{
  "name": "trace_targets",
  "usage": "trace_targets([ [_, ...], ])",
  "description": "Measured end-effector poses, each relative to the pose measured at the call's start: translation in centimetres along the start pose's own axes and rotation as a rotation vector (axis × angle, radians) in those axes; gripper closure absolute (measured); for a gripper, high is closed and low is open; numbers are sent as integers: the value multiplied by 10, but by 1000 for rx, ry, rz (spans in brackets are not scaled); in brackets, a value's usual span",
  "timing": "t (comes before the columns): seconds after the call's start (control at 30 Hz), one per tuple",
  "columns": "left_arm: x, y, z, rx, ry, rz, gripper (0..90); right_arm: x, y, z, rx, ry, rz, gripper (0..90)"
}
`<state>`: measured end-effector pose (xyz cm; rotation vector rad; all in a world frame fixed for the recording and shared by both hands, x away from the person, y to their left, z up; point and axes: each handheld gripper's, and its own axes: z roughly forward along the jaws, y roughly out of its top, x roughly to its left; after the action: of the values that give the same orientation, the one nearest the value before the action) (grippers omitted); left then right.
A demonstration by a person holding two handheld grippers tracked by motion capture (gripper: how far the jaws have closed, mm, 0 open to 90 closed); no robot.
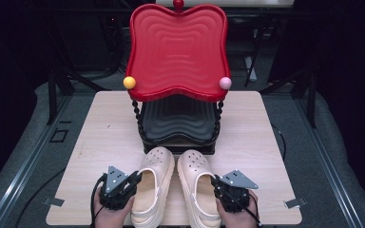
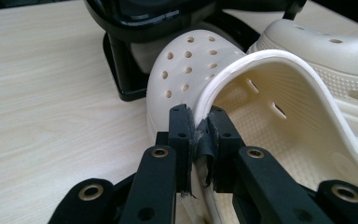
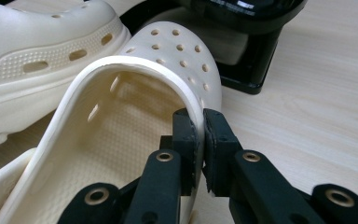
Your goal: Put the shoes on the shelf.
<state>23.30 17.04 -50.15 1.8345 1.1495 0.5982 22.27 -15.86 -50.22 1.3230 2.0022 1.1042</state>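
- At the left of the high view, the person's left hand point(image 1: 105, 213) is holding the black two-jaw left gripper point(image 1: 134, 179) at the outer side of the left cream perforated foam clog point(image 1: 153, 185).
- In the left gripper view, the left gripper point(image 2: 198, 122) is pinching the rim of that clog's point(image 2: 261, 107) opening: one jaw is sitting outside the wall, the other inside, both pads pressing on it.
- The left clog is lying on the pale wooden table point(image 1: 100, 142), toe pointing toward the black lower tray point(image 1: 178, 121) of a two-tier stand, just in front of its base.
- Above that tray, the glossy red wavy-edged upper tray point(image 1: 178, 47) is tilting up toward the camera, with a yellow ball point(image 1: 129, 82) and a pink ball point(image 1: 225, 83) at its front corners.
- The right cream perforated foam clog point(image 1: 198, 183) is lying just beside the left one, parallel to it.
- The black two-jaw right gripper point(image 1: 216, 183), held by the right hand point(image 1: 237, 213), is gripping the outer rim of this clog.
- In the right gripper view, the right gripper point(image 3: 202, 123) is clamping the thin wall of its clog point(image 3: 135, 107) between closed pads.
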Motion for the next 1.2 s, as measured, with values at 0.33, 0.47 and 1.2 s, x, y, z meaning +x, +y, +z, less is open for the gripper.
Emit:
trace_targets([
  [0.33, 4, 23, -29, -79, -7, -3, 821, -2, 23, -30, -114, 20, 36, 844],
  [0.47, 5, 36, -31, -103, -3, 1, 822, -3, 35, -34, -141, 17, 29, 844],
  [1.2, 13, 107, 13, -163, 83, 2, 833, -17, 110, 14, -168, -92, 26, 845],
])
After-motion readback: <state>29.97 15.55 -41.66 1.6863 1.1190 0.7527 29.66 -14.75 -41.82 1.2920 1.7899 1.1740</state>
